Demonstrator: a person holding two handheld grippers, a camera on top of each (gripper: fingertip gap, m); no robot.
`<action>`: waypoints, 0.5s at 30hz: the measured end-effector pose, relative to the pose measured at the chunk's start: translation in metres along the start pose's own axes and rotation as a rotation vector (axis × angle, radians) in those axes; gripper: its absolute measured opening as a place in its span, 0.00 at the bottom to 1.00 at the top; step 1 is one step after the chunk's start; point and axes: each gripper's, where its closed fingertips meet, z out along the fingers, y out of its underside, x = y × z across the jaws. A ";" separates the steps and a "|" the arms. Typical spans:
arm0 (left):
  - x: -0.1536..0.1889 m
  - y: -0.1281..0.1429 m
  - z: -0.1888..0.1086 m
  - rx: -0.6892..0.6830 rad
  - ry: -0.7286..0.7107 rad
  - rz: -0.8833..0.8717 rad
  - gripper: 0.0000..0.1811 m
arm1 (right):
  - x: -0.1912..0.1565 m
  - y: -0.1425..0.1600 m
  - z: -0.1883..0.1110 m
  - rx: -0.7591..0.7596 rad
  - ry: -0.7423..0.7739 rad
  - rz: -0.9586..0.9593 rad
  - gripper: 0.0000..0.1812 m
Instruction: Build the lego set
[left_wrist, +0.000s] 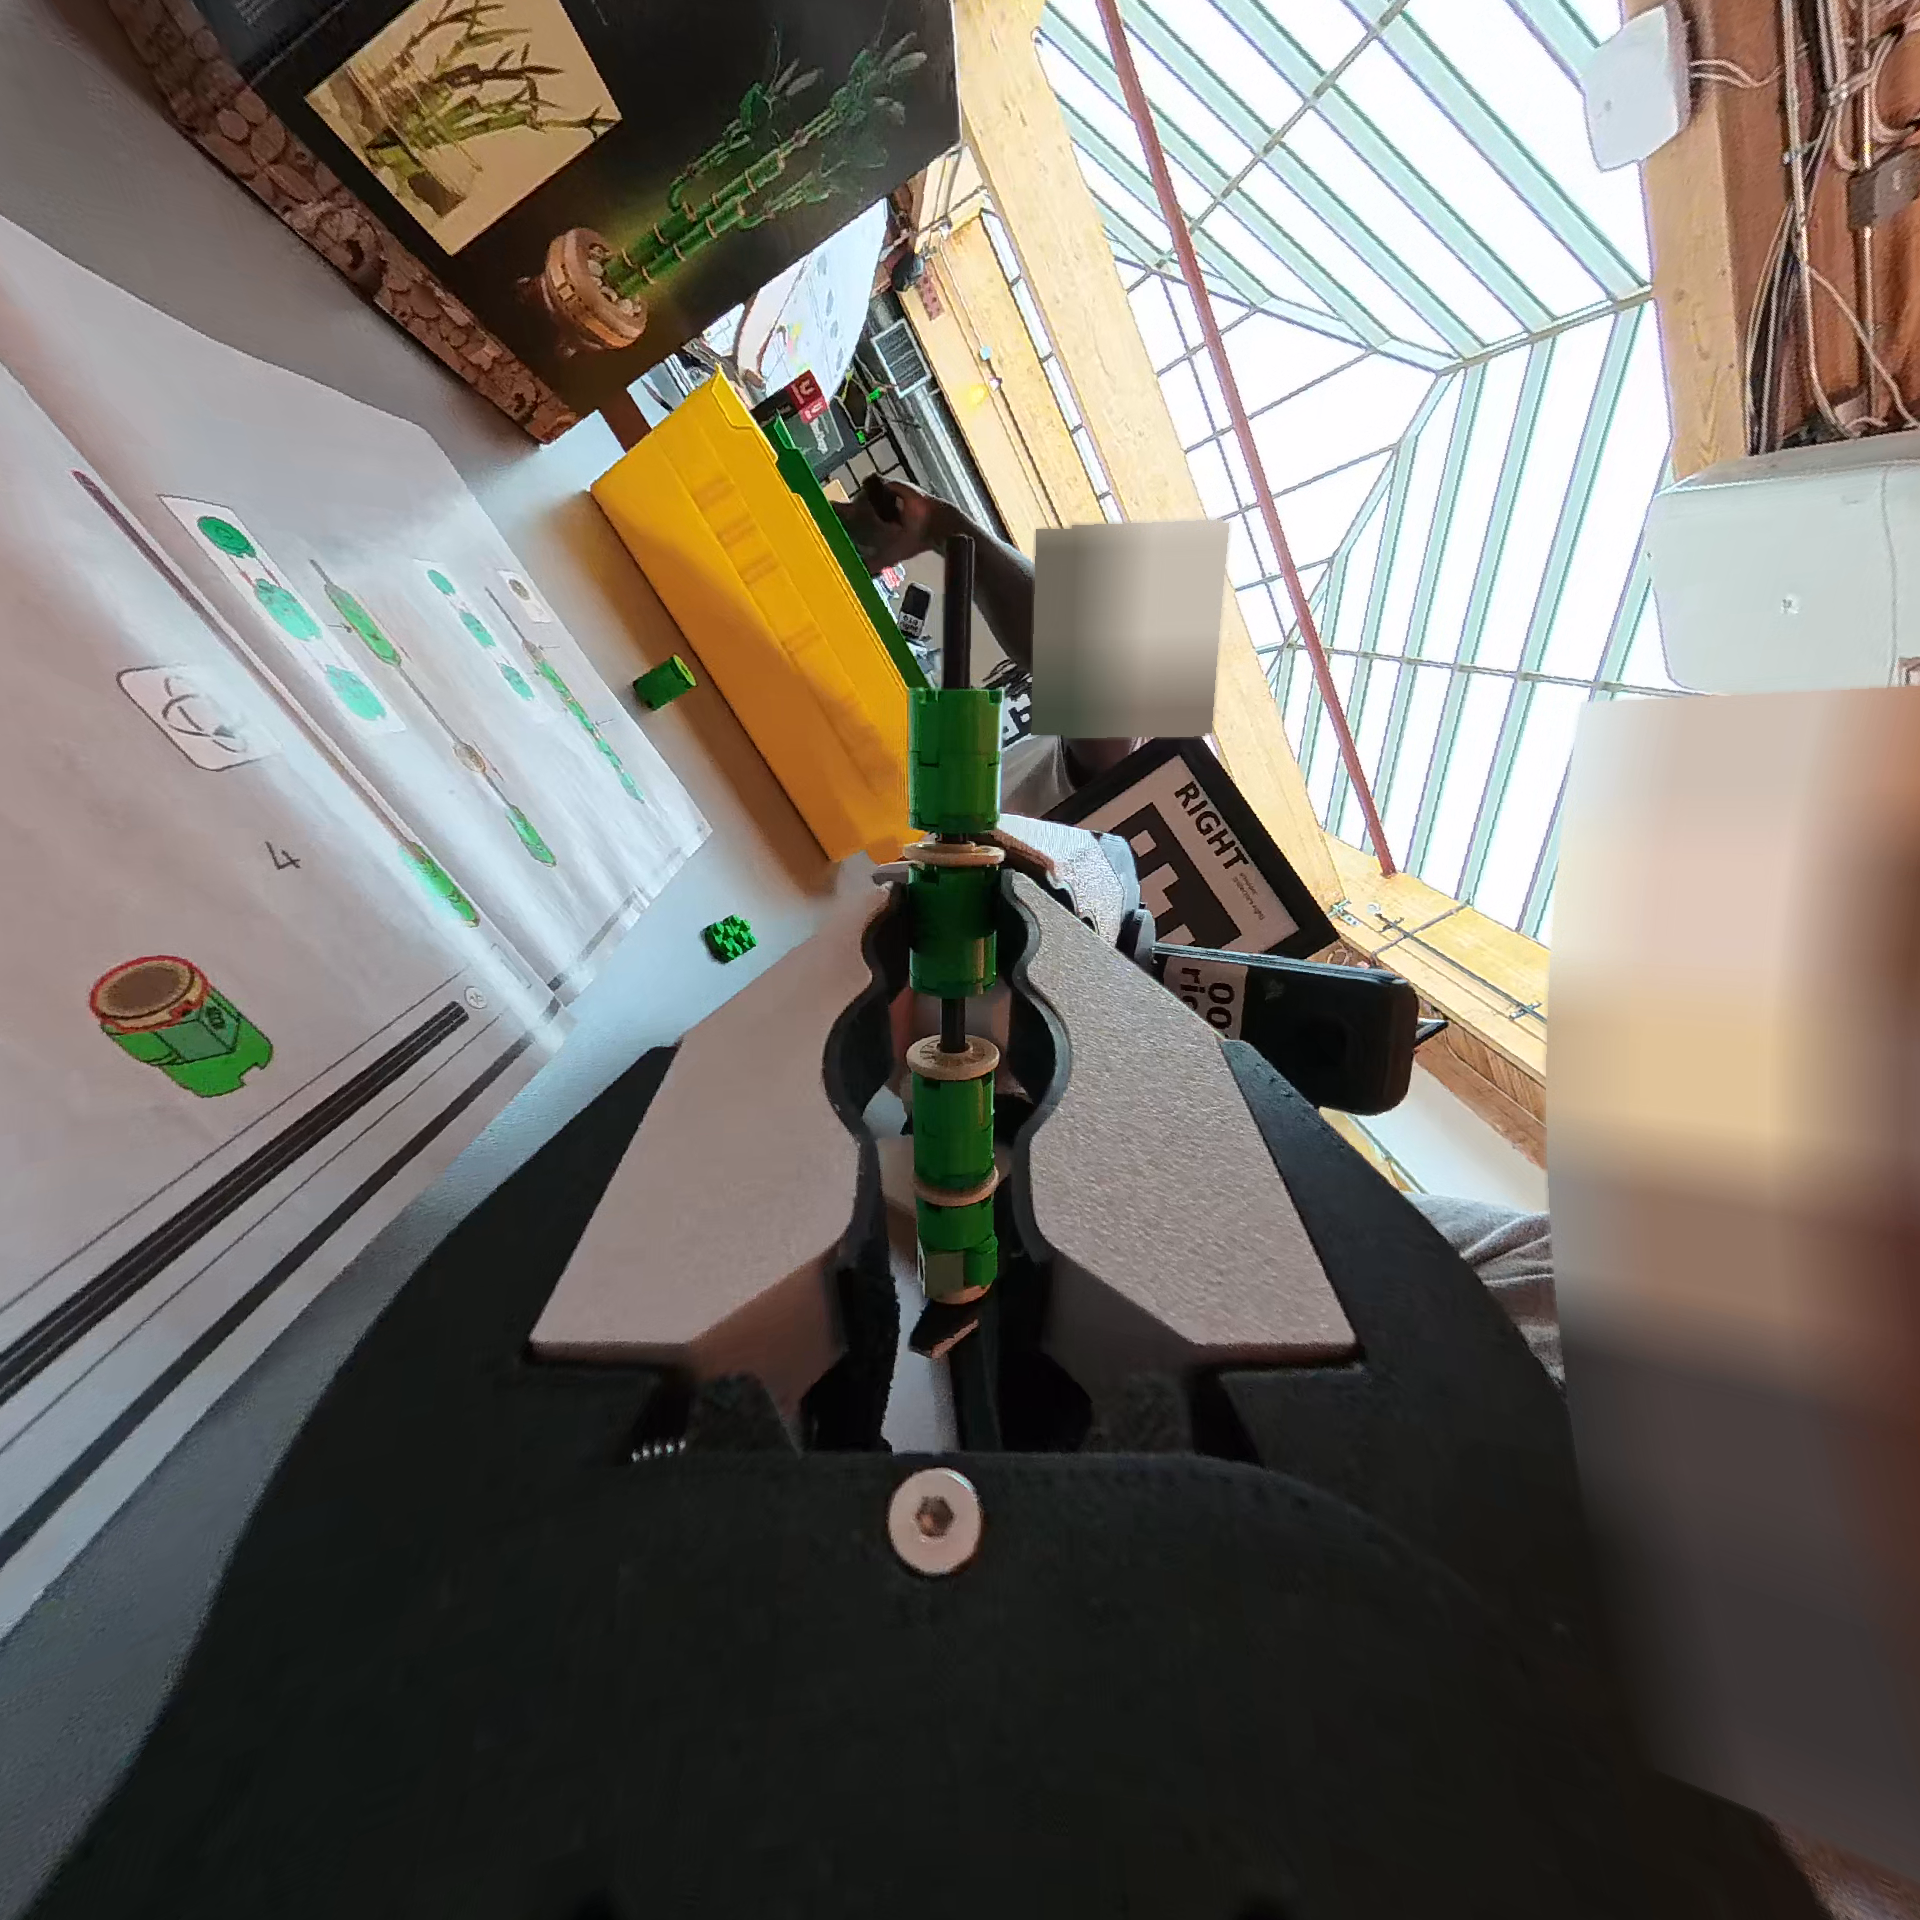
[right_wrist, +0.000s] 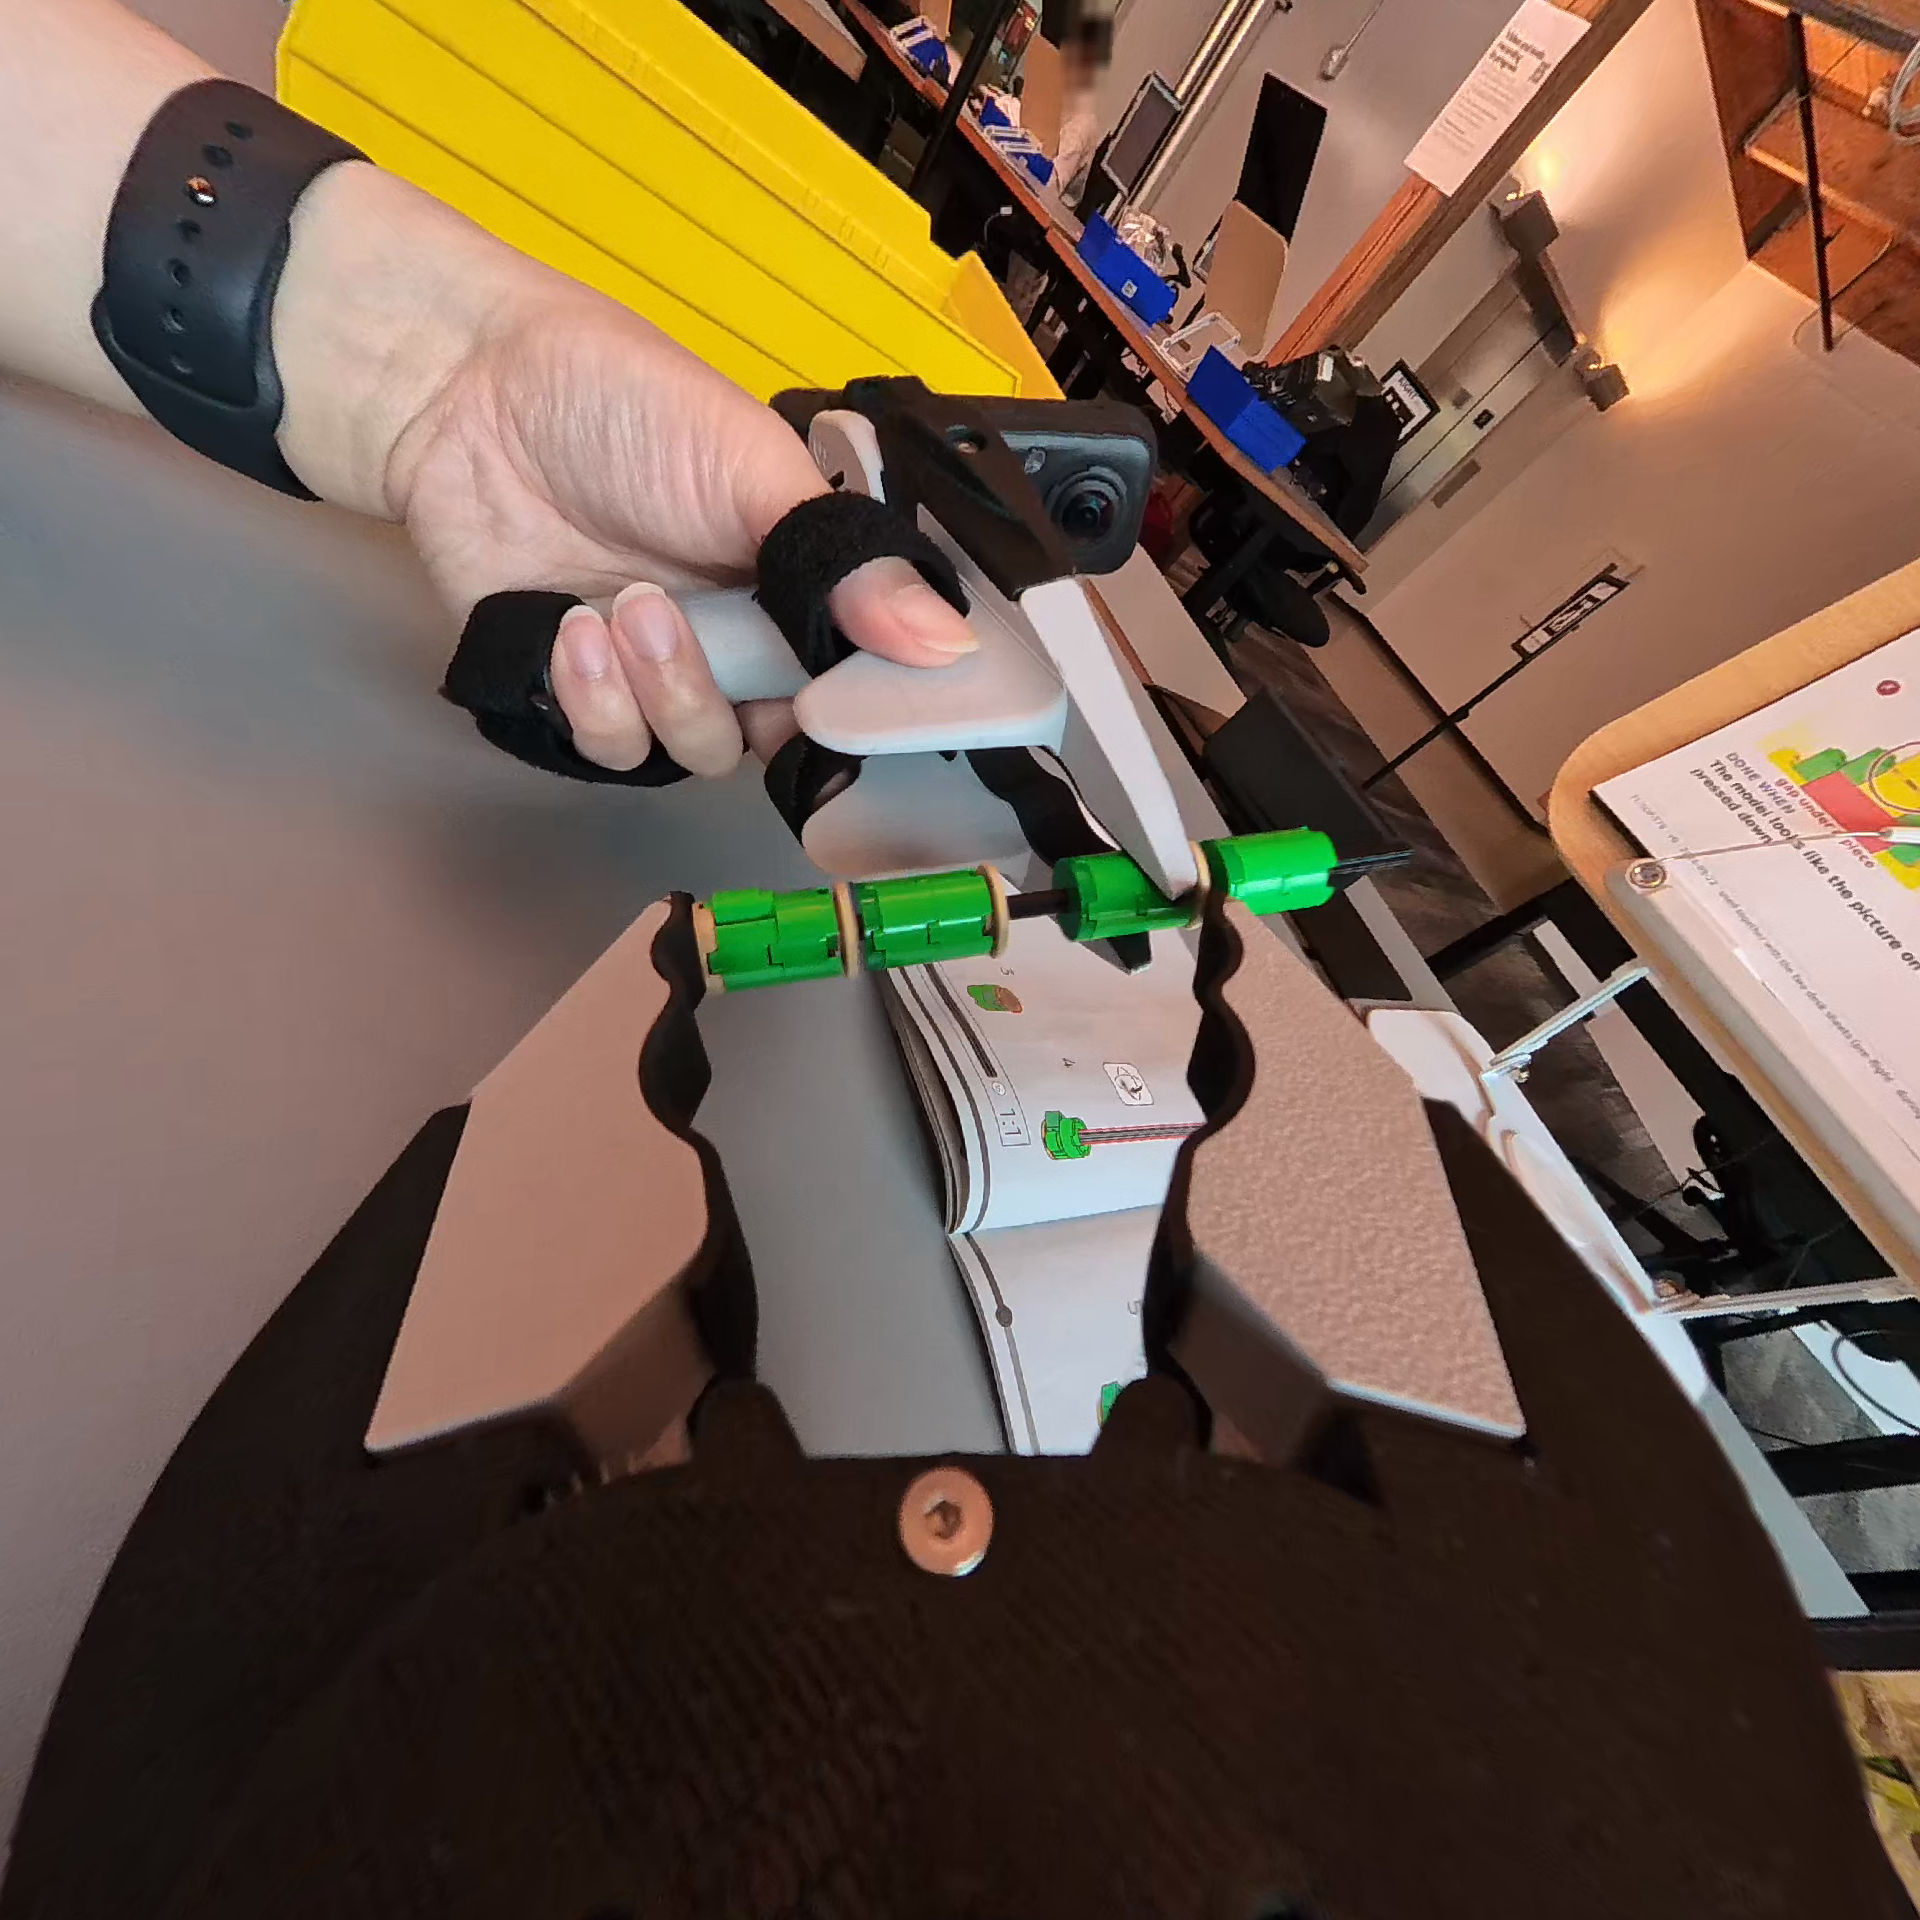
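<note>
So closest up in the left wrist view, the left gripper (left_wrist: 951, 935) has its two grey fingers pinched in on the bamboo stalk (left_wrist: 954, 935), a black axle threaded with green cylinder segments and tan rings; the stalk runs straight along the gap between the fingers and pokes out past the tips, top green segment sitting free above them. In the right wrist view the same stalk (right_wrist: 925, 923) lies crosswise, held up in the air over the grey table (right_wrist: 260, 987); the right gripper (right_wrist: 940, 925) is spread wide, its scalloped fingers bracketing the stalk, left tip just at the tan end cap and right tip near the ring by the outer segment; contact is hard to call, it doesn't look clamped. The person's hand (right_wrist: 582, 499) with a black watch band works the left gripper's handle from above.

Under that, the instruction booklet (left_wrist: 260, 831) lies open on the table; a loose green cylinder piece (left_wrist: 663, 682) and a small green studded plate (left_wrist: 729, 938) sit just past its edge, near the yellow bin (left_wrist: 769, 623). Farther back stands the set's box (left_wrist: 582, 166) showing the bamboo model.
</note>
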 end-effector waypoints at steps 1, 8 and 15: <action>0.000 0.000 0.000 0.004 -0.001 0.003 0.07 | 0.000 0.000 -0.001 -0.001 0.001 -0.004 0.52; 0.000 0.001 0.000 0.007 -0.001 0.002 0.07 | -0.001 -0.001 -0.002 -0.012 -0.013 0.006 0.52; 0.013 -0.001 0.005 0.009 0.027 0.070 0.07 | 0.004 -0.013 -0.010 0.076 -0.028 0.066 0.52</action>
